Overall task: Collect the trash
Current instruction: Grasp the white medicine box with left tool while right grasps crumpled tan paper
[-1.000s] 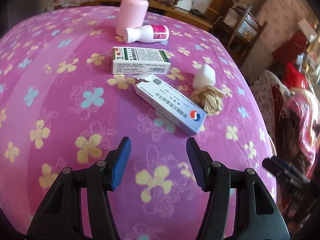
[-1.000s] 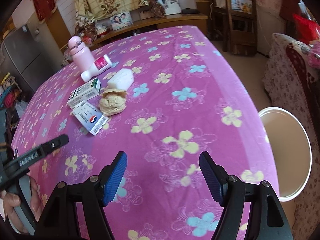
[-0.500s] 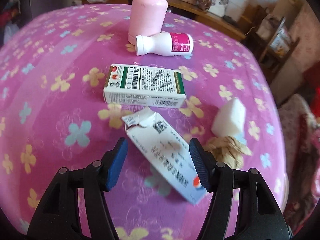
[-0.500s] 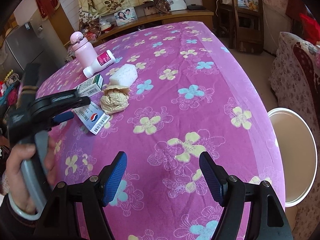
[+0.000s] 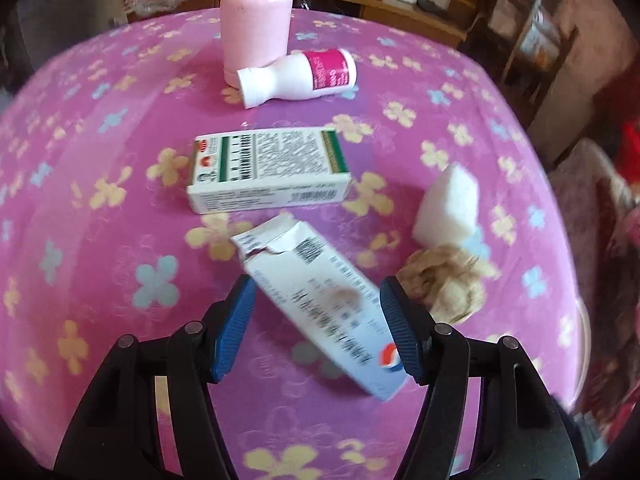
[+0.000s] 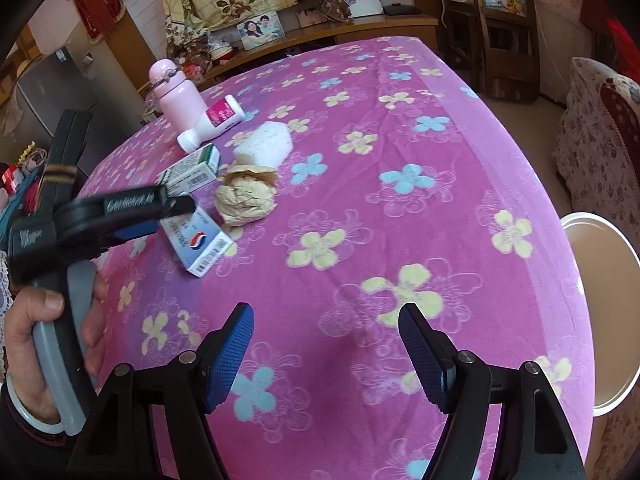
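A torn white and blue carton [image 5: 320, 304] lies on the pink flowered tablecloth [image 5: 100, 240]. My left gripper [image 5: 318, 328] is open, with one blue pad on each side of the carton and not pressing it. The carton also shows in the right wrist view [image 6: 200, 242], under the left gripper. A crumpled tan paper ball [image 5: 448, 280] lies just right of it. A green and white box [image 5: 268, 170] lies behind it. My right gripper [image 6: 326, 354] is open and empty above the tablecloth [image 6: 400, 200].
A white foam block [image 5: 448, 204], a white bottle with a pink label [image 5: 298, 76] on its side and an upright pink flask [image 5: 256, 20] lie farther back. A round white bin [image 6: 600, 304] stands beside the table's right edge.
My left gripper has moved forward and down over the white and blue carton, which now sits between its open pads. My right gripper has hardly moved.
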`<state>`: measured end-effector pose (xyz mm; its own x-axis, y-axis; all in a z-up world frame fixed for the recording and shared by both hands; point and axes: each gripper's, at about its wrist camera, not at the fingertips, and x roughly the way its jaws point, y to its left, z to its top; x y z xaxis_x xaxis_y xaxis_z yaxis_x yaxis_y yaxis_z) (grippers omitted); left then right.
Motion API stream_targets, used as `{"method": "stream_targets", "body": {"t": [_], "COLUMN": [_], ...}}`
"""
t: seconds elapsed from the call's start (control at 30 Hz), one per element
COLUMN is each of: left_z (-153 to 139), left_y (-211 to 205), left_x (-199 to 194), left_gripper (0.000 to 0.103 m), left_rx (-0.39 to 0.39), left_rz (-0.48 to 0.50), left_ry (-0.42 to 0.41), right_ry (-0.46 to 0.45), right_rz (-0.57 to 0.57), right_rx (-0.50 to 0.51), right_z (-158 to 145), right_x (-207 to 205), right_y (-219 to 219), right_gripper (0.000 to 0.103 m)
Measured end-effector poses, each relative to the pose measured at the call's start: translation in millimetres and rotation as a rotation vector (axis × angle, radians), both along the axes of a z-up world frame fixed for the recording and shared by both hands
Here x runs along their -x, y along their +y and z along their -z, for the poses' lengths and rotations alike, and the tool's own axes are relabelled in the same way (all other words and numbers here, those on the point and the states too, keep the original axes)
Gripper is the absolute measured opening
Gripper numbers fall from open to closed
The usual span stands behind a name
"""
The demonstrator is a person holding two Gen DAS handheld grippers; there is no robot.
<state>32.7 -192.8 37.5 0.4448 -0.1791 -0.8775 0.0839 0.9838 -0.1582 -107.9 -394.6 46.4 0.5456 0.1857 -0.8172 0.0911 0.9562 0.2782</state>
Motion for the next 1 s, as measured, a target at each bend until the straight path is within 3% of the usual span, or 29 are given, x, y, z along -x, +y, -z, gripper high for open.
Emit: {"method": "stream_targets", "body": {"t": [0.13,0.33,0.47,0.57,0.7,0.93,1.0], "left_z": [2.7,8.2,11.6,13.5,9.8,13.1,13.6], "left_y": [-25.6,-40.5,-21.6,7.7,28.2,24.9,26.1], "left_x": [0.3,7.5,17.1,31.3,48.8,50.4,49.8], "left_gripper": [0.064,0.065,0.064,0.064,0.065,0.065,0.052], "left_rx": [-0.134,-0.187,-0.149,-0.061,0.025,0.012,0.013], "left_rz": [-0.005,0.055,0.117,0.139,0.130,0.118,0.132], "left_ry": [-0.030,-0.048,0.018,0.055,0.040,0.003,0.002], "right_ry": [0.004,0.008,-0.001,-0.007,-0.014,-0.033,-0.035], "right_rz": [-0.006,0.012,0.003,-0.011,-0.047,-0.082,-0.088], "right_rx": [0.016,0.005,0.000,-0.010,-0.014,0.019,0.024], "right_z": [-1.2,-1.2,-2.8,-1.9,2.2,6.1,6.4], "right_x": [3.6,5.8,6.8,3.9,-8.3,-46.1,-59.4], "right_y": [0.5,-7.1,-5.7,-0.4,11.2,24.0,27.7], "right_gripper": [0.073,0.073,0.073,0.073,0.073,0.073,0.073]}}
